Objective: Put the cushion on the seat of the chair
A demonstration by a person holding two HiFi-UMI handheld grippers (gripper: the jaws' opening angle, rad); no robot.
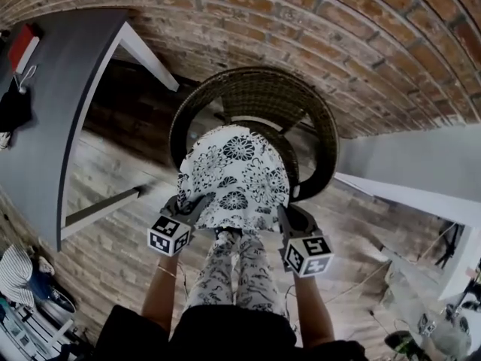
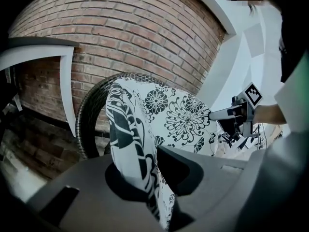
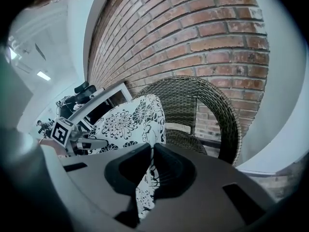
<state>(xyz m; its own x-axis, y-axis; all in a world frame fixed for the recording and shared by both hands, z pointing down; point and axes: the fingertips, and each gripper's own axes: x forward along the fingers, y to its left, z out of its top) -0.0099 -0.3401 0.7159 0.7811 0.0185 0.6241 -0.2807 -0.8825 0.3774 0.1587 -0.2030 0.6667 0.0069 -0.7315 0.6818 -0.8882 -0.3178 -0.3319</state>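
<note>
Nearest to us are our own legs (image 1: 234,277) in black-and-white patterned trousers. Just beyond them the left gripper (image 1: 194,207) and the right gripper (image 1: 289,218) meet the near edge of the cushion (image 1: 237,173), one at each near corner.

The left gripper's fingers (image 2: 177,170) stand partly apart. The cushion's floral edge runs down between them with a dark gap beside it, so they do not clamp it. The right gripper's fingers are almost together, pinching the thin edge of the cushion between their pads.

The cushion stands tilted over the round wicker chair (image 1: 255,77) by the brick wall (image 1: 361,36), its far end reaching towards the chair's back.

The cushion covers most of the seat (image 1: 291,156) from above; only a dark strip shows on its right. We cannot tell whether its underside touches the seat. The chair's legs are hidden, and the grey table (image 1: 52,89) on the left is cut off at the frame's edge.
</note>
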